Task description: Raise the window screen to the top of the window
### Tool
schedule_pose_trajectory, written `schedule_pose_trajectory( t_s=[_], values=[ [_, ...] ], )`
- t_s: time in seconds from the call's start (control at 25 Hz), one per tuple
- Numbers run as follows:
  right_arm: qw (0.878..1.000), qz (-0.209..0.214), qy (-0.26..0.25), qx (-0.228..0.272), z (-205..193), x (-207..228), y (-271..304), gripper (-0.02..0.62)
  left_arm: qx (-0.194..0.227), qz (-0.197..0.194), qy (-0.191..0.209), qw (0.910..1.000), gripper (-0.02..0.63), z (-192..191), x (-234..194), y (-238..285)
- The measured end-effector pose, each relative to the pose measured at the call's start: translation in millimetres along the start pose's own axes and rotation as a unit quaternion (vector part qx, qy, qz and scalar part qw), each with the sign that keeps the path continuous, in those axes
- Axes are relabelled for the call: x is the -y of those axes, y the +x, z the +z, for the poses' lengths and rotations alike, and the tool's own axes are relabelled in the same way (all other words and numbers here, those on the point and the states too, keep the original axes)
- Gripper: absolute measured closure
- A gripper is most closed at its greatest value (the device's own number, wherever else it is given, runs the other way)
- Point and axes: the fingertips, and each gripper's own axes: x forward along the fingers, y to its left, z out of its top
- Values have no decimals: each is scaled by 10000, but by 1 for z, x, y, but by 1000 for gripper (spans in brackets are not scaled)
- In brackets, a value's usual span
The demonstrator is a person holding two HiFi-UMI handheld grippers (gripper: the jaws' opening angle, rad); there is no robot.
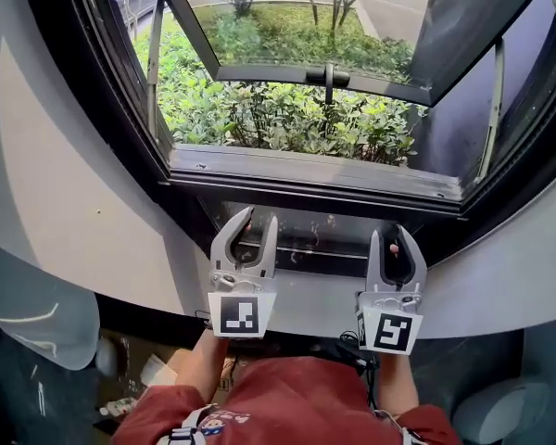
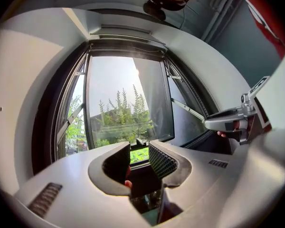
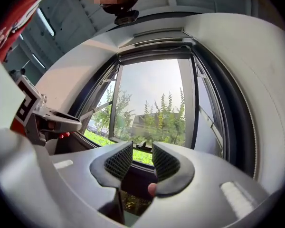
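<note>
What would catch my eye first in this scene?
The open window fills the top of the head view, with sunlit green shrubs just outside. Below it, the left gripper and right gripper point side by side toward it, jaws apart and empty.

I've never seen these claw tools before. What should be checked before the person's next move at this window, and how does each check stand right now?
1. Left gripper jaws apart, nothing between them: ok.
2. Right gripper jaws apart, nothing between them: ok.
3. Both grippers side by side near the window's lower frame: ok.
4. Window screen's edge found and within reach: cannot tell; no screen can be made out.
5. Glass sash swung outward, away from the opening: ok.
</note>
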Motion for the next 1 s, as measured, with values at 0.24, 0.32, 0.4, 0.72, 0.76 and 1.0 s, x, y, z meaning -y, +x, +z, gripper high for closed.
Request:
schedule_pose_trajectory(
  t_s=[0.24, 0.32, 0.4, 0.72, 0.76, 1.0],
  values=[
    [9997, 125, 164, -161, -17, -14, -10, 460, -163, 160, -480, 9986, 488, -26, 10, -18],
    [9994, 202, 214, -171, -19, -19, -11, 460, -214, 185, -611, 9977, 487, -30, 12, -21],
    [9993, 214, 224, -196, -21, -21, -11, 460, -197, 120, -460, 9987, 487, -29, 14, -20],
    [9993, 280, 218, -148, -19, -18, -10, 463, -199, 133, -542, 9982, 488, -30, 13, -17],
    [9992, 303, 217, -129, -18, -19, -10, 463, -173, 109, -492, 9986, 489, -28, 12, -16],
    [9994, 308, 77, -113, -17, -24, -9, 534, -214, 95, -441, 9988, 551, -28, 10, -13]
  ],
)
